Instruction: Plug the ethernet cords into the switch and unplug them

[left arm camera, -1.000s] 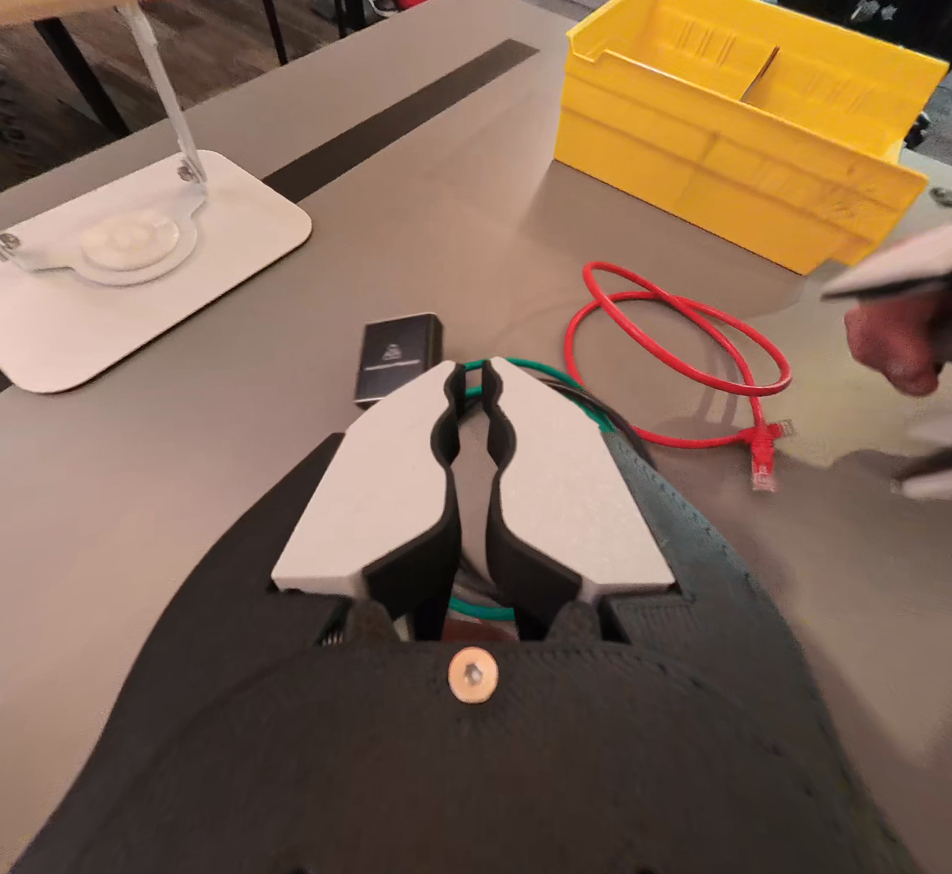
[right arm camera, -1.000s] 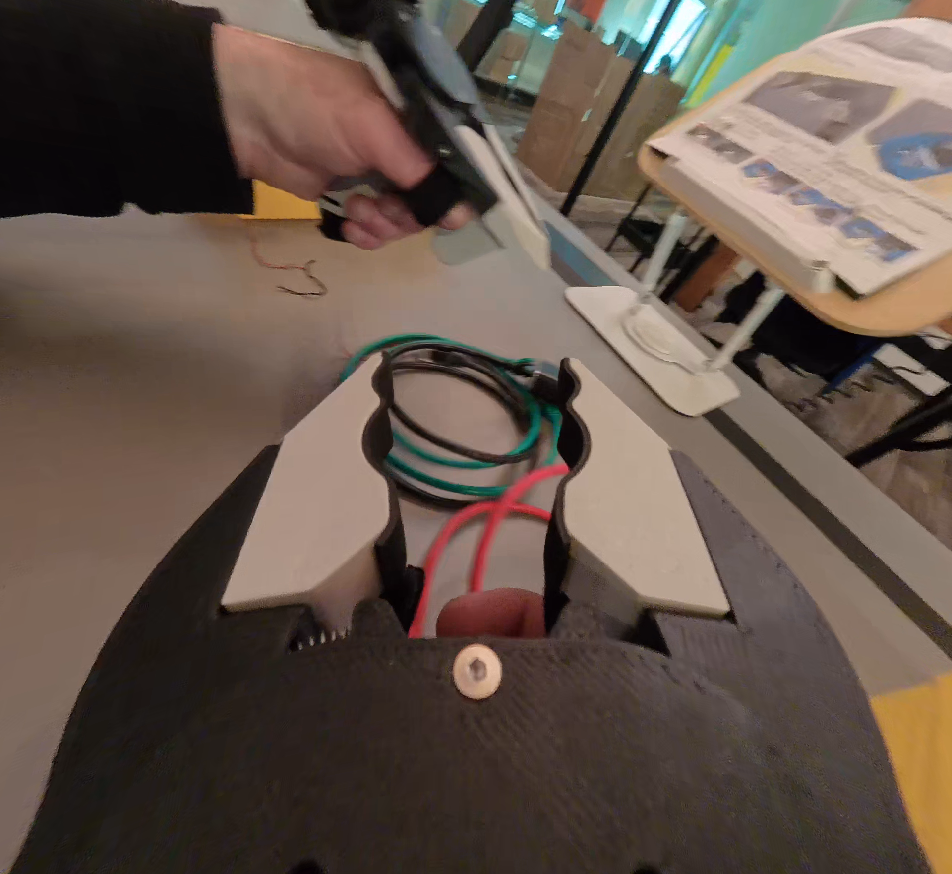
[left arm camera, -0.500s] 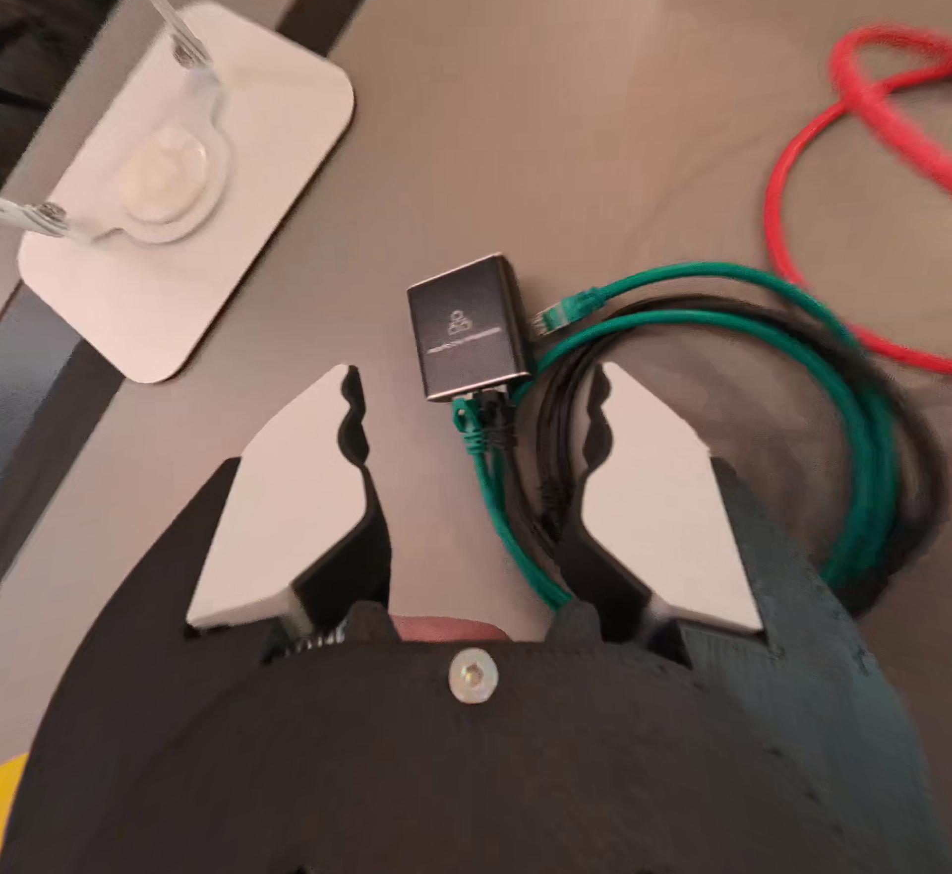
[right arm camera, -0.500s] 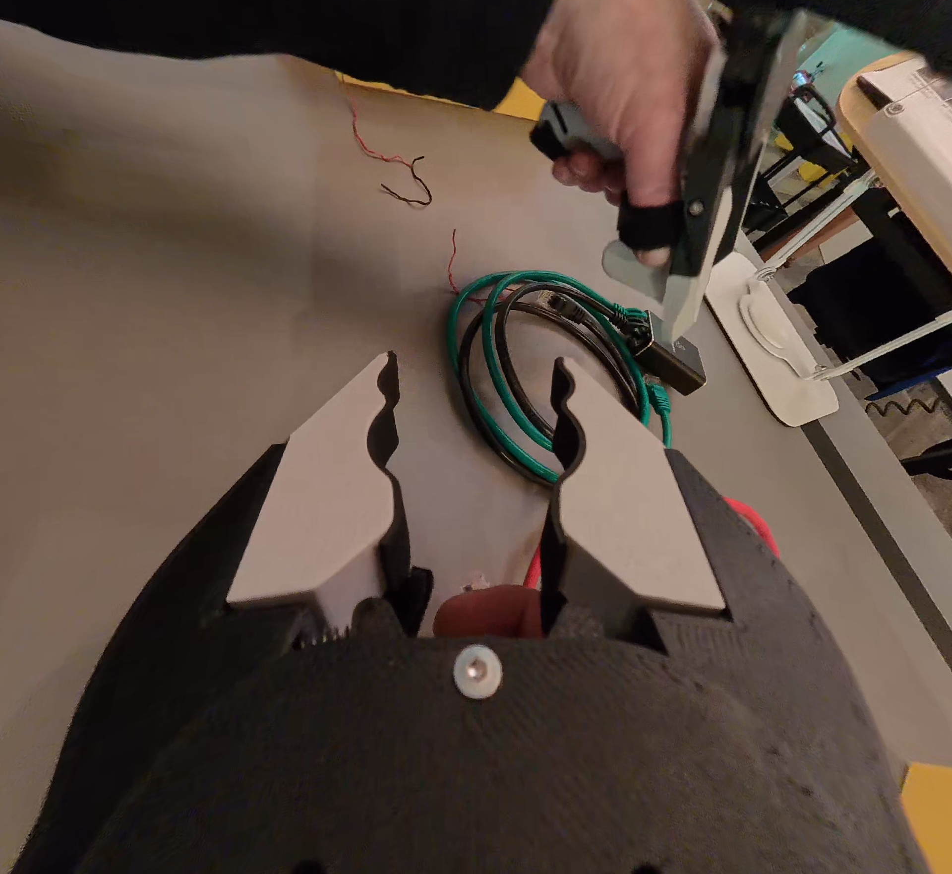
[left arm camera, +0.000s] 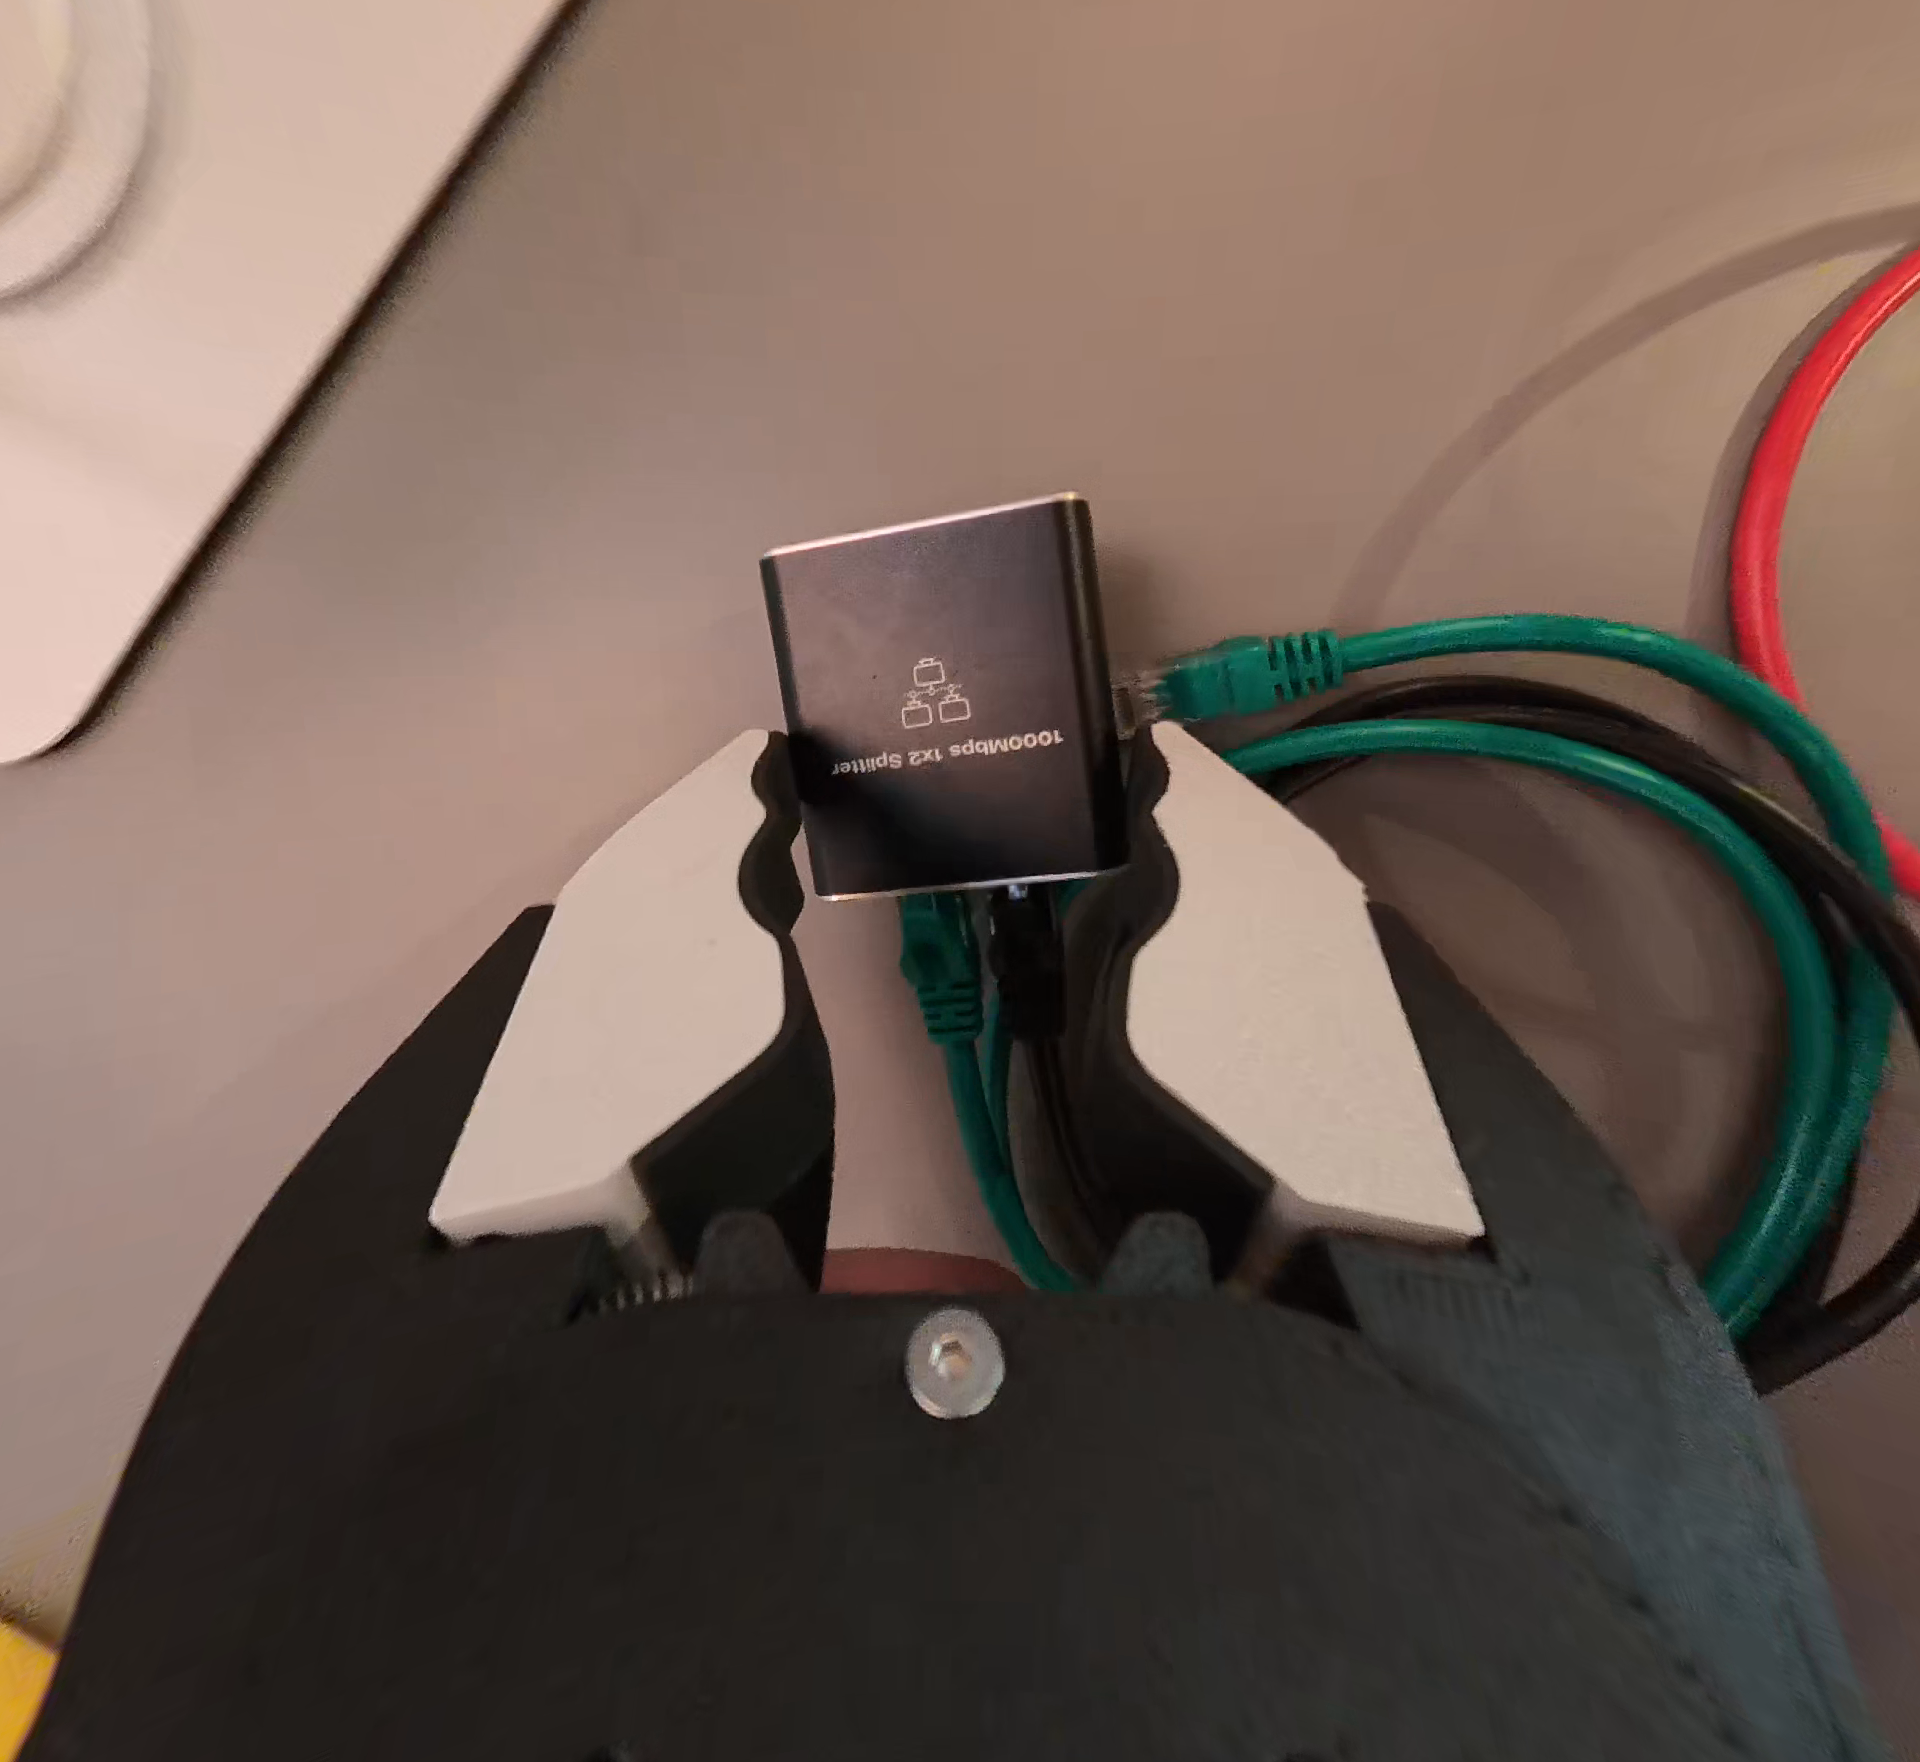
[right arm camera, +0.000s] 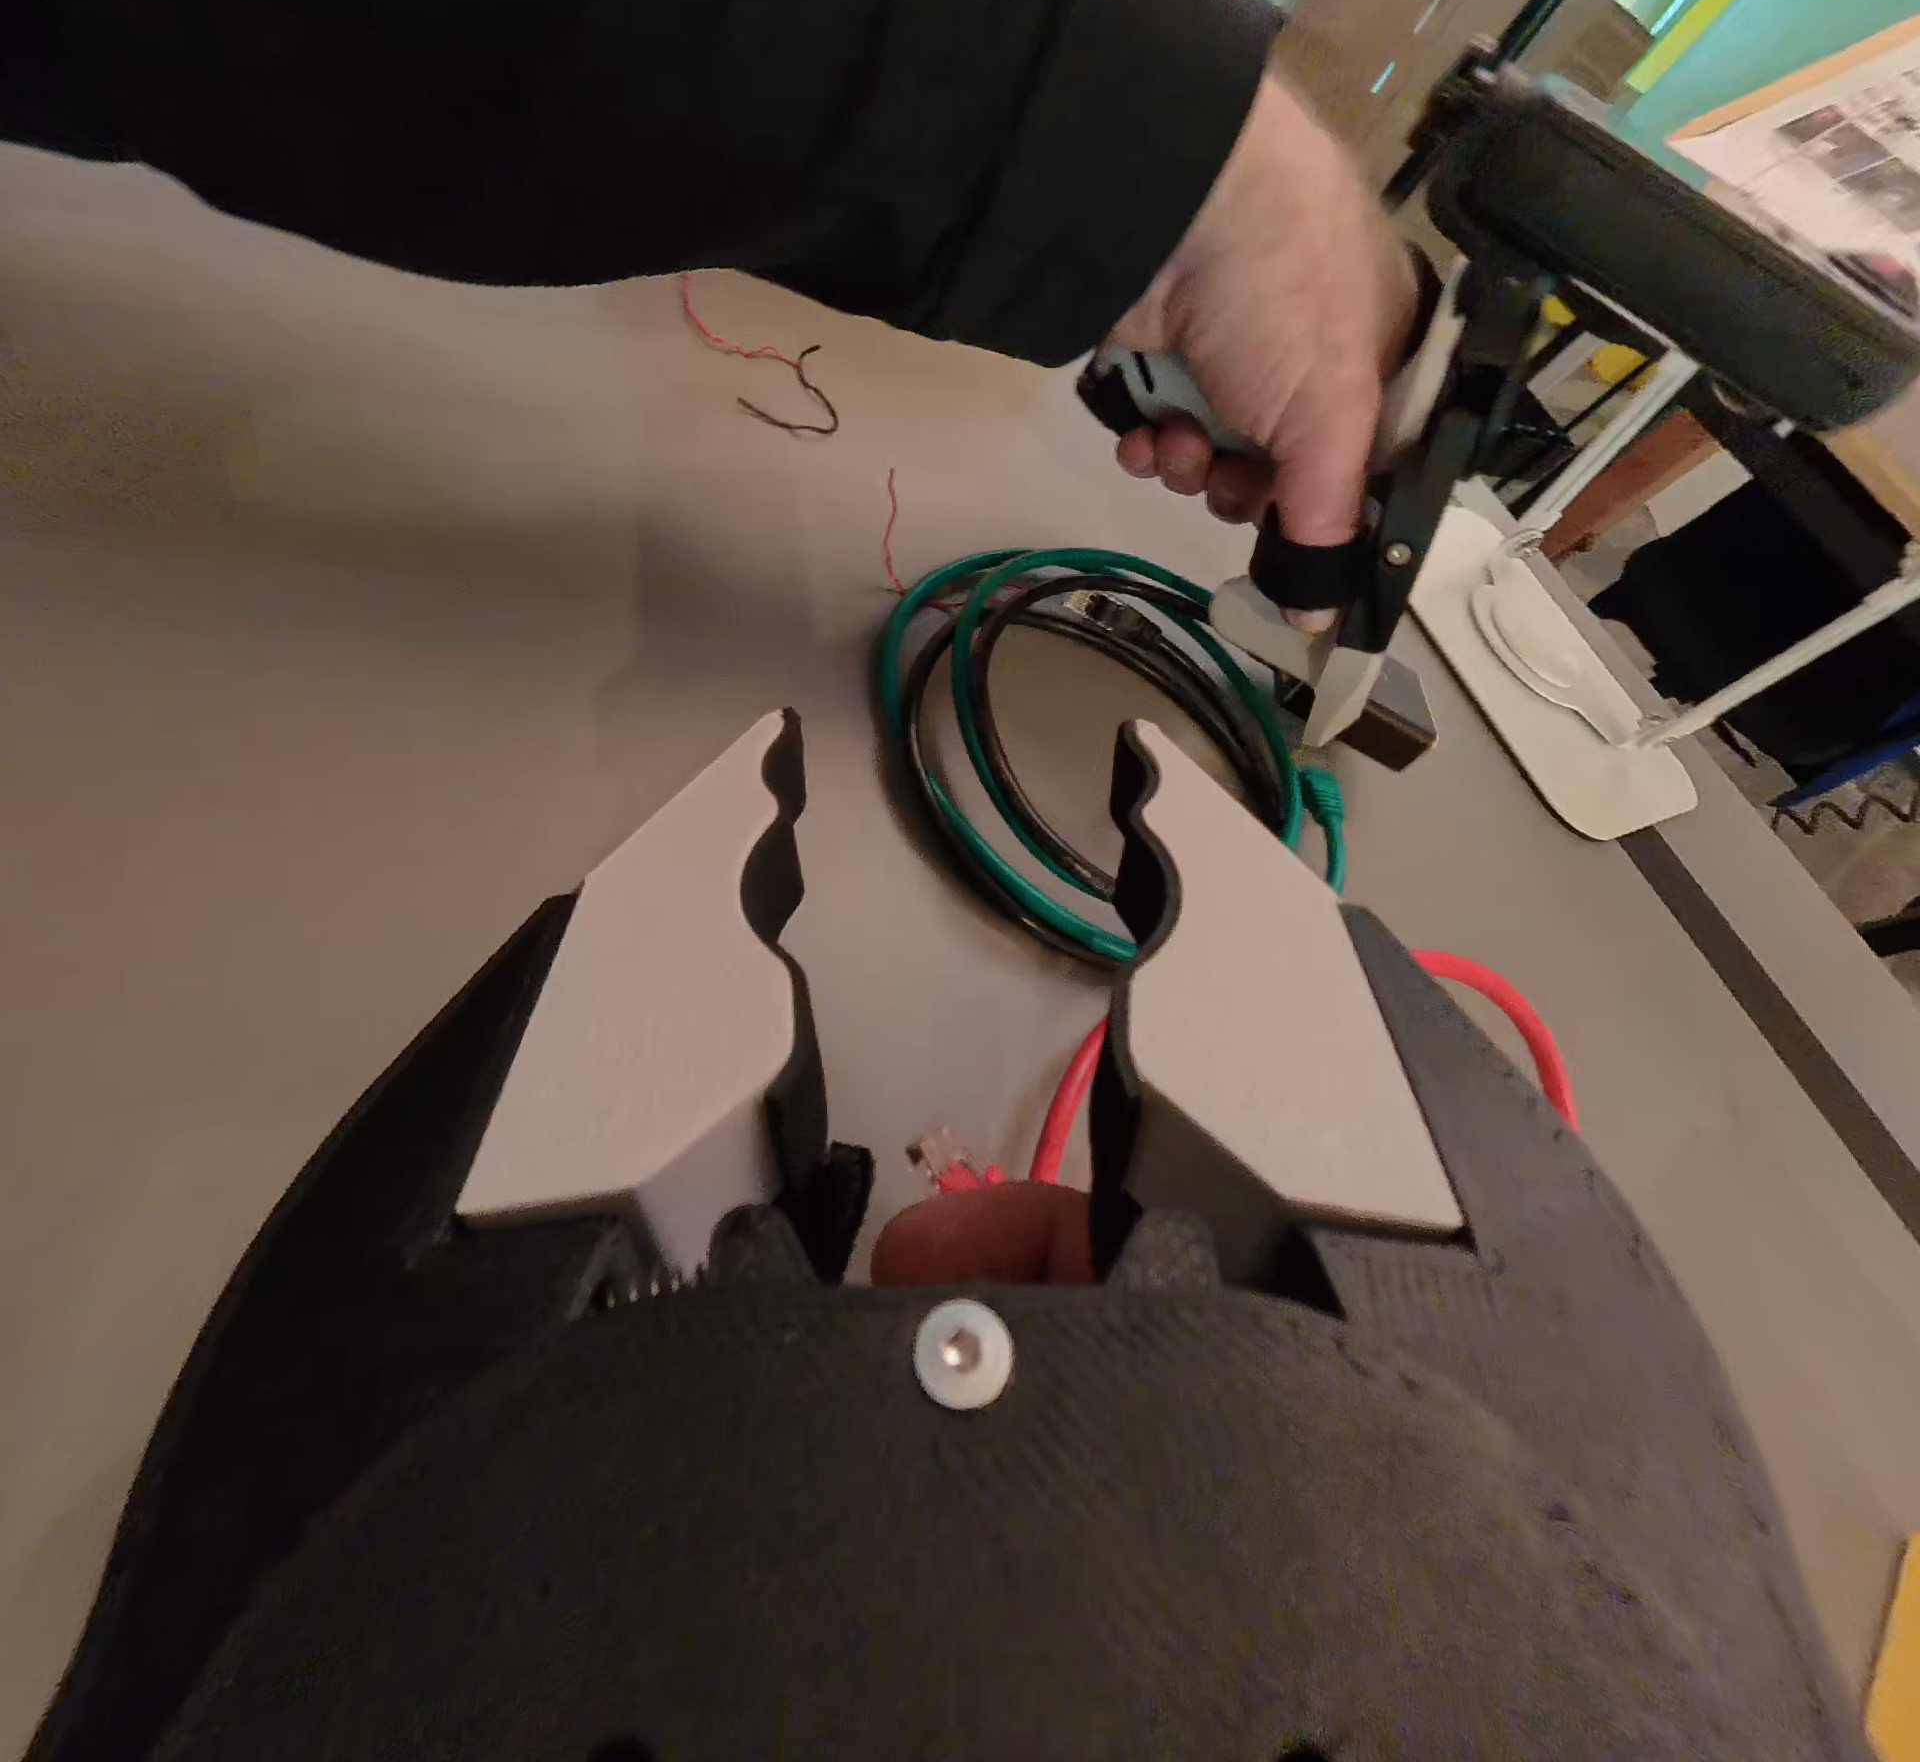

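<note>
The small black switch [left arm camera: 945,704] lies on the grey table. My left gripper [left arm camera: 961,756] has a finger against each side of it and is shut on it. A green plug [left arm camera: 940,964] and a black plug [left arm camera: 1023,943] sit in its near face. Another green plug [left arm camera: 1236,678] lies loose by its right side. The green cord [left arm camera: 1766,881] and black cord coil to the right, beside the red cord [left arm camera: 1787,517]. In the right wrist view my right gripper [right arm camera: 961,736] is open and empty above the table, short of the coil [right arm camera: 935,777]. The red plug [right arm camera: 951,1167] lies between its finger bases.
A white stand base [left arm camera: 208,206] sits left of the switch, also in the right wrist view [right arm camera: 1558,704]. A person's black sleeve [right arm camera: 623,50] crosses above the table. Thin wire scraps [right arm camera: 779,372] lie beyond the coil. A dark strip [right arm camera: 1766,1016] runs along the table.
My left gripper came down from open above the switch and closed on its sides. My right gripper stayed open and drew slightly back from the coil.
</note>
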A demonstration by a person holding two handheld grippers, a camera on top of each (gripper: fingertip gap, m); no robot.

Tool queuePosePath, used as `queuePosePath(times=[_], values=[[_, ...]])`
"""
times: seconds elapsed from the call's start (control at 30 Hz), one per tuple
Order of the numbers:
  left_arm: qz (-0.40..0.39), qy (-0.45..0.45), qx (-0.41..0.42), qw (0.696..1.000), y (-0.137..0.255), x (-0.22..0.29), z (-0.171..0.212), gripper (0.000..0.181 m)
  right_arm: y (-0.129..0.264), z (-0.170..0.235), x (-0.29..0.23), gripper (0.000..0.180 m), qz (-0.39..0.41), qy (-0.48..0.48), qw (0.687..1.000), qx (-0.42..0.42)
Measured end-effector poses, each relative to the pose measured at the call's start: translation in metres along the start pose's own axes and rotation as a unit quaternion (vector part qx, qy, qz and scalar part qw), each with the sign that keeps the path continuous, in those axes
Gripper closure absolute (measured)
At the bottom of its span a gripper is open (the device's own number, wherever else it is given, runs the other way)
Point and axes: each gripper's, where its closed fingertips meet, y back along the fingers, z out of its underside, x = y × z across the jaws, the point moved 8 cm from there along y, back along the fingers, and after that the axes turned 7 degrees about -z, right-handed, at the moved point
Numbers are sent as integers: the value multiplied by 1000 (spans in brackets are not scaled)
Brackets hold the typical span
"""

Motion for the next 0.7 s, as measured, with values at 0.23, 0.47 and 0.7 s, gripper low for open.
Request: queuePosePath(times=[0.23,0.47,0.7], values=[[5,144,175,974,61,-20,-4,121,-15,-21,8,106,65,41,997,-26],[-20,143,347,927,139,-13,5,121,-9,-55,70,130,57,-215,962,156],[-177,17,418,891,173,37,13,121,-2,-57,138,125,-10,-398,871,287]])
